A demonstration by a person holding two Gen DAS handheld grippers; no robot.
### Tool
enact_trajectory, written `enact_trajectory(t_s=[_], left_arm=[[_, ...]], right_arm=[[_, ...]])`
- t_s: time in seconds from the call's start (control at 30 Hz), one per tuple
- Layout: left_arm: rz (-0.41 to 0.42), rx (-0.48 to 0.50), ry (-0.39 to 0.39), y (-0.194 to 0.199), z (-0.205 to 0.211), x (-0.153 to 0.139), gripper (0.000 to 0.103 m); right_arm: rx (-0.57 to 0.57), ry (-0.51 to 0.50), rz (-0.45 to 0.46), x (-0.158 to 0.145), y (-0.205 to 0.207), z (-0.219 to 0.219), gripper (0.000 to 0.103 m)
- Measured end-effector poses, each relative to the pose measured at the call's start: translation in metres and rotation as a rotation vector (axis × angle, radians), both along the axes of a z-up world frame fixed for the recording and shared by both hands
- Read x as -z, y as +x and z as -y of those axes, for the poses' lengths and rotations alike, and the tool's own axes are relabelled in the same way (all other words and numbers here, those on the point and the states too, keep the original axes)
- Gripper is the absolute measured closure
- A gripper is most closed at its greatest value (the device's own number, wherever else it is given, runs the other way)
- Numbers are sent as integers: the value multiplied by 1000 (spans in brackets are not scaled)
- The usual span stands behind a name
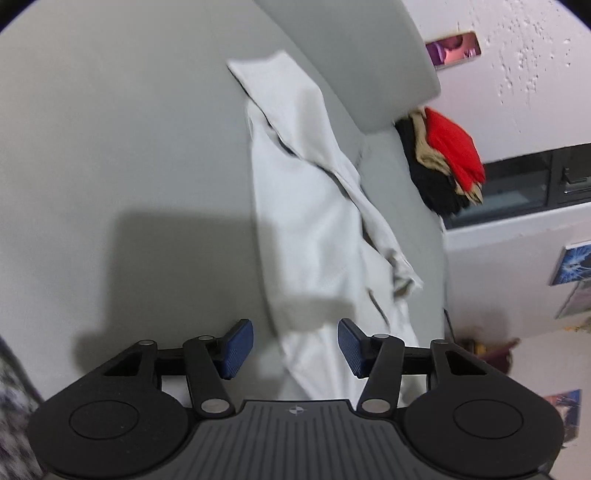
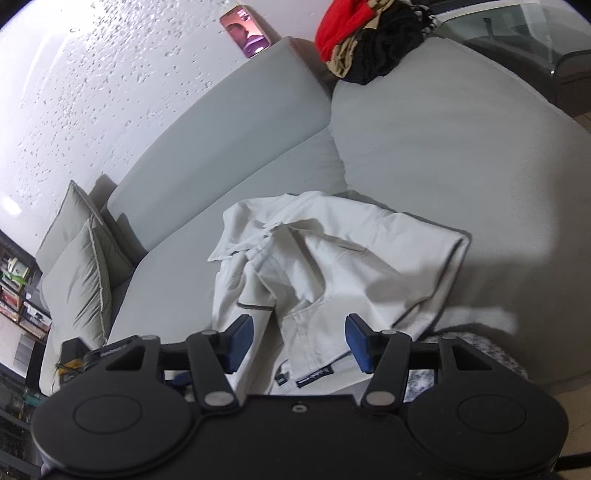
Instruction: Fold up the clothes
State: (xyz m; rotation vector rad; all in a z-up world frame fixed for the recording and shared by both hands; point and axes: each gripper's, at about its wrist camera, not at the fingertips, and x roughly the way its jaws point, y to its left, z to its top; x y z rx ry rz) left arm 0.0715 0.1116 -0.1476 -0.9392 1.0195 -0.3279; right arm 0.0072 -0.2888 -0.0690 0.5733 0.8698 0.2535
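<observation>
Grey sofa cushions fill both views, backed by a speckled white wall, with a phone propped on top of the backrest in the upper middle of the right wrist frame. We see the white garment lying crumpled on the seat, in the lower centre of that view, one layer flopped over another, seams and a small label showing near the bottom edge. In the left wrist view the same white garment runs as a long strip from the upper middle down to the bottom centre.

We have the left hand-held gripper poised over the near end of the cloth, its blue pads apart with fabric showing between them but not pinched; we read it as released. The right hand-held gripper sits likewise, pads spread either side of a folded edge, nothing clamped. Both seem placed at the near hem so a pinch there could lift and straighten the piece.

A pile of red, tan and black clothes waits at the top of the right view, well apart. Folding looks barely begun to us.
</observation>
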Motion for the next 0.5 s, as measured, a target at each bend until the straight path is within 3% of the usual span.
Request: enact_trajectory(t_s=[0.07,0.17,0.33,0.4,0.5], left_arm=[[9,24,15,2,5,-2,41],[22,70,23,9,17,-7,25],[12,70,-25,15,18,0,33],[-4,57,-63,15,12,7,58],[-56,24,-86,13,4,22,83]], right_arm=[[12,2,-10,2,2,2,49],[21,0,-17,2,4,1,49],[23,-4,-17,0,5,-1,49],[31,7,-16,1,4,0,49],[48,7,-21,2,3,5,49]])
